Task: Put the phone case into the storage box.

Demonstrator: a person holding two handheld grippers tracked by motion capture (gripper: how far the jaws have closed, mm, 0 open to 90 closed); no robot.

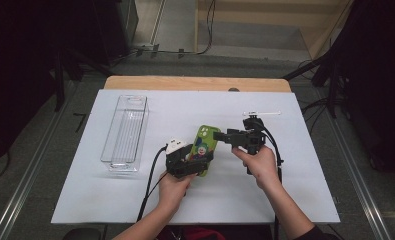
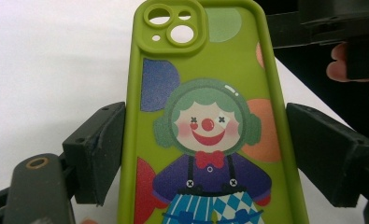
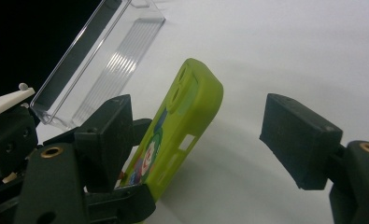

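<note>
A green phone case [image 1: 205, 141] printed with a clown sits tilted above the white table, camera cutouts at its far end. My left gripper [image 1: 201, 159] is shut on it, and in the left gripper view the case [image 2: 210, 116] fills the space between the two pads of the gripper [image 2: 205, 137], one against each long side. My right gripper [image 1: 224, 136] comes in from the right, level with the case's top end. In the right gripper view, the gripper [image 3: 198, 121] stands wide open, with the top corner of the case [image 3: 191, 107] between its jaws, closer to the left one.
A clear plastic bin [image 1: 125, 132] lies lengthwise at the left of the white tabletop [image 1: 135, 200], and it is also in the right gripper view [image 3: 98, 56]. A thin white stick [image 1: 261, 113] lies at the back right. Dark floor and cables surround the table.
</note>
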